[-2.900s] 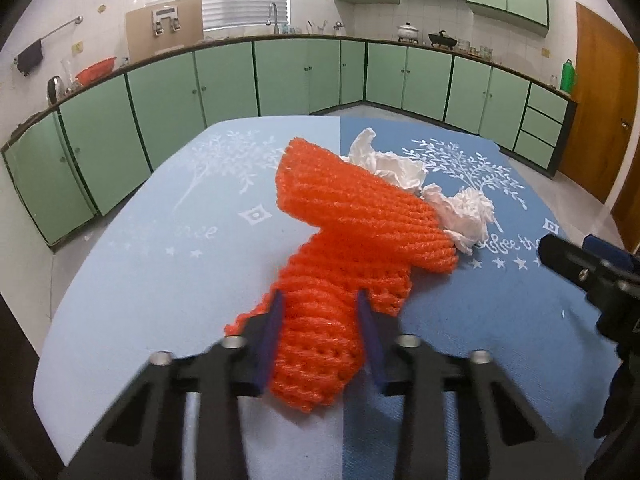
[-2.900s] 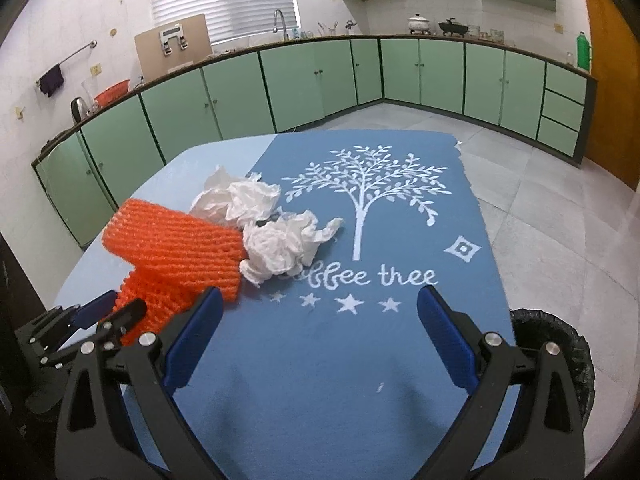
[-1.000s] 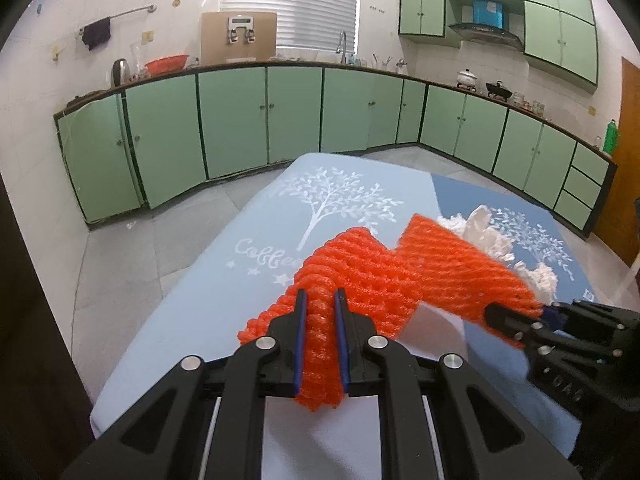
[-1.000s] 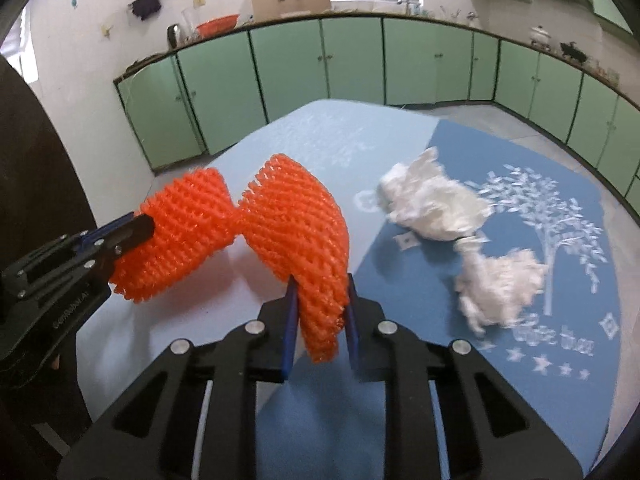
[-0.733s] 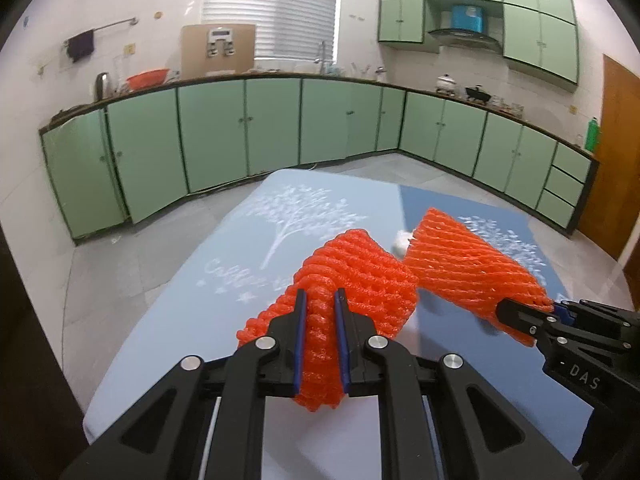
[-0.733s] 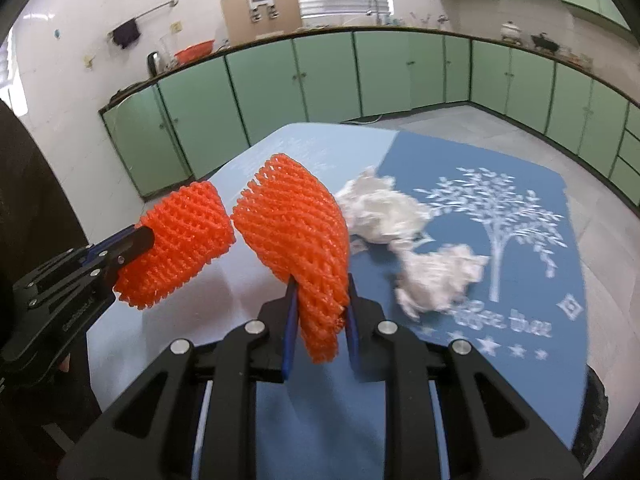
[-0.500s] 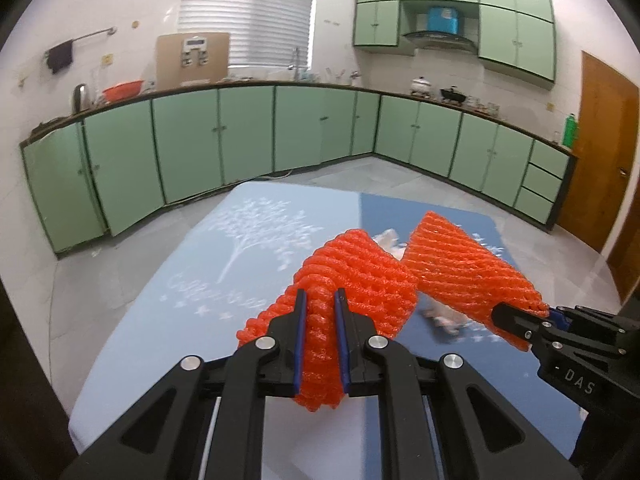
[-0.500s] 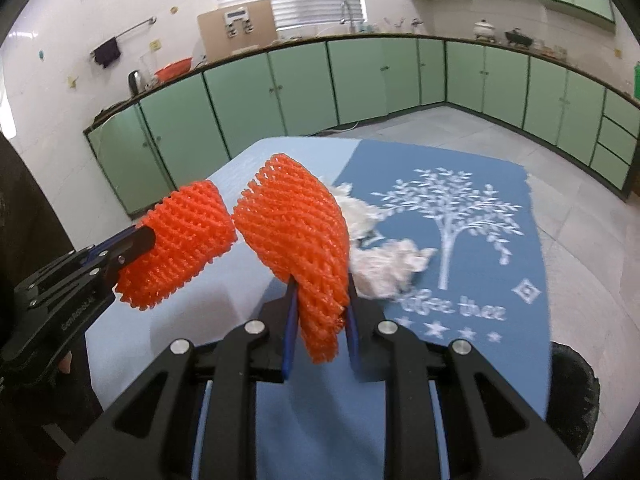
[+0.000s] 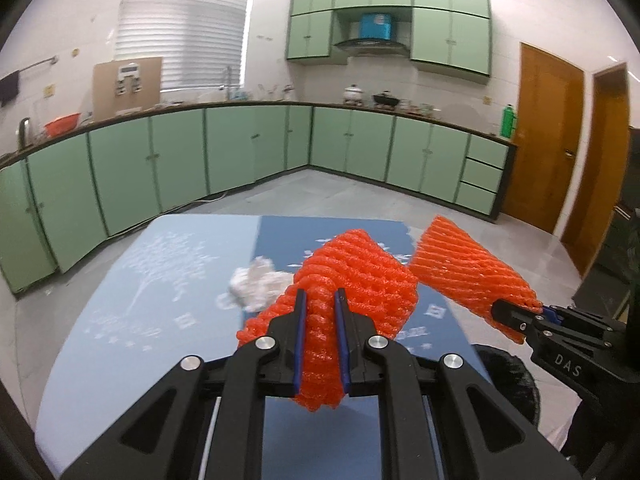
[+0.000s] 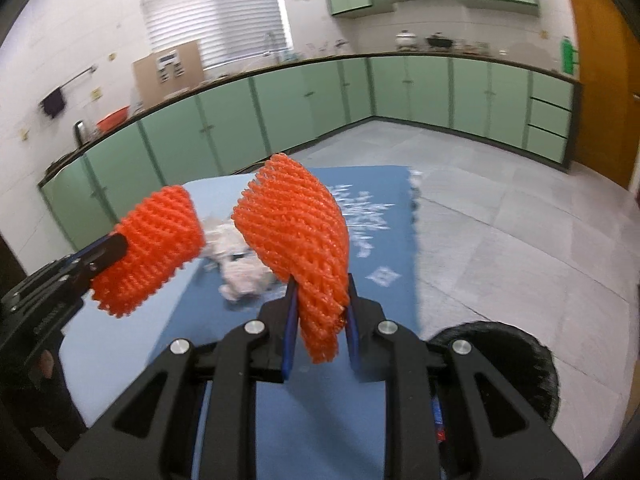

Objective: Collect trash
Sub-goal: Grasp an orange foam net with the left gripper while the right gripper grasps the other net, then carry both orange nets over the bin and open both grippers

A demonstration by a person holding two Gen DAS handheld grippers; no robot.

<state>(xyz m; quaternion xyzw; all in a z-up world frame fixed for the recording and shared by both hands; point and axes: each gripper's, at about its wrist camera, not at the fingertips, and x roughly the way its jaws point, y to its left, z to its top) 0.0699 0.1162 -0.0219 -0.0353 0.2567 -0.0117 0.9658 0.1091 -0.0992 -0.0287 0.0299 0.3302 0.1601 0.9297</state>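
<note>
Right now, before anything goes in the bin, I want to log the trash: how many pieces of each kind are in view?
Orange foam nets: 2
Crumpled white tissues: 2, blurred
Total: 4

A home kitchen: green cabinets [image 9: 248, 148] line the walls, with a range hood [image 9: 374, 42] above them.
</note>
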